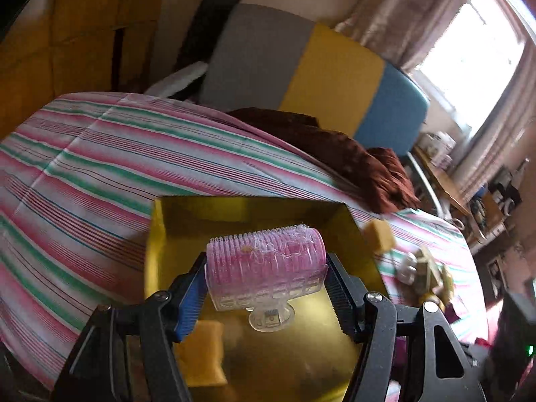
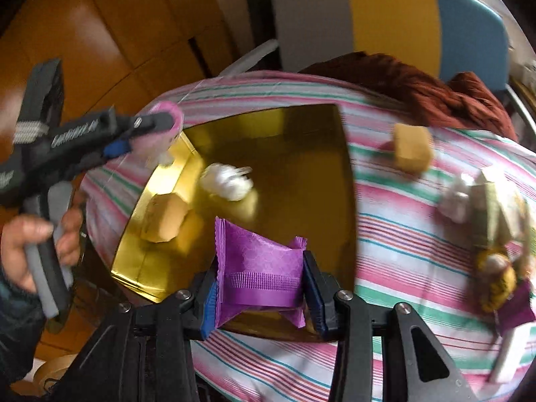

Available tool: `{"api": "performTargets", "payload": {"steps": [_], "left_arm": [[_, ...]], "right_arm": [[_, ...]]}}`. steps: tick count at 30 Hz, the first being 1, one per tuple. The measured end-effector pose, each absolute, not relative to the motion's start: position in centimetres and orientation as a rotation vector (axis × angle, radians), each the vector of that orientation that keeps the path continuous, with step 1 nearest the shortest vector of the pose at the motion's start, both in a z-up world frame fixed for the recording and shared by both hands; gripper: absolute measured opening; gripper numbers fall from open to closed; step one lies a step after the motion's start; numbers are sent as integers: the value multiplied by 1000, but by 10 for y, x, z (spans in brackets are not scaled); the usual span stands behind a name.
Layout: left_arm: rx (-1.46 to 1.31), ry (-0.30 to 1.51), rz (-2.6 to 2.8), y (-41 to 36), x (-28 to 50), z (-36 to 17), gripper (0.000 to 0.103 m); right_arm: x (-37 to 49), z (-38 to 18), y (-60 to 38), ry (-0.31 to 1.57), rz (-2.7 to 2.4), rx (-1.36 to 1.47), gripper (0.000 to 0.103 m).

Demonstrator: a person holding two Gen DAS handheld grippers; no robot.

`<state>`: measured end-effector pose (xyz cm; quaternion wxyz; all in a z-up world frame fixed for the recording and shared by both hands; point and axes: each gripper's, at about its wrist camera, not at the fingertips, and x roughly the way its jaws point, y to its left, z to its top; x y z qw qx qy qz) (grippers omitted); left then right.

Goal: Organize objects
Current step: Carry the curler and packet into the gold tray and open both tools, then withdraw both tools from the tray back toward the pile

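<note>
Left gripper: your left gripper (image 1: 266, 279) is clamped about halfway closed on a pink hair roller (image 1: 266, 263), one pad on each end; from the right wrist view the same gripper (image 2: 157, 130) shows at the left edge, and there the roller (image 2: 164, 127) is a pink blur.
Your left hand: your hand (image 2: 37, 248) wraps the grey handle; the sleeve is cut off by the frame edge.
Right gripper: your right gripper (image 2: 259, 288) is squeezed nearly closed on a purple sachet (image 2: 258, 268), whose sides crumple against the pads.
Gold tray: a shiny gold tray (image 2: 301, 140) sits on the striped cloth (image 2: 402, 241); both held things hang over it. Its near edge is hidden behind the gripper bodies in both views.
Inside the tray: a yellow sponge block (image 2: 164, 217) lies by the left wall, and a white fluffy thing (image 2: 227, 181) is too blurred to name.
Outside the tray: a second yellow block (image 2: 412, 150) lies on the cloth to the right, well apart from the tray wall.
Far right pile: a cluster of pale and yellow items (image 2: 489, 221) lies near the cloth's right edge; blur and overlap keep you from telling them apart.
Behind: a brown cloth (image 2: 418, 90) is bunched at the far edge of the striped cloth, before a grey, yellow and blue panel (image 2: 385, 16).
</note>
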<state>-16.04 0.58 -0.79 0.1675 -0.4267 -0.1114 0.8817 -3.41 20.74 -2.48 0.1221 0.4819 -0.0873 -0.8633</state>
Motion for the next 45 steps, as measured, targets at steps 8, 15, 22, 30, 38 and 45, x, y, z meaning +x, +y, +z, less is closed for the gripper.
{"api": "performTargets", "payload": {"steps": [8, 15, 22, 30, 38, 45], "left_arm": [[-1251, -291, 2524, -6, -191, -16, 67], [-1339, -372, 2541, -19, -209, -31, 82], [-1285, -432, 2613, -43, -191, -24, 82], [-1236, -470, 2651, -62, -147, -19, 83], [-1187, -333, 2685, -44, -97, -19, 89], [-1159, -224, 2685, -21, -69, -21, 90]], "right_arm": [[-47, -43, 164, -195, -2417, 1432, 43], [-55, -53, 145, -255, -2330, 1418, 57], [-50, -60, 141, -271, -2327, 1429, 64], [-40, -55, 143, -274, -2384, 1418, 64], [-28, -41, 148, -230, -2504, 1366, 64], [-18, -38, 160, -222, -2586, 1359, 64]]}}
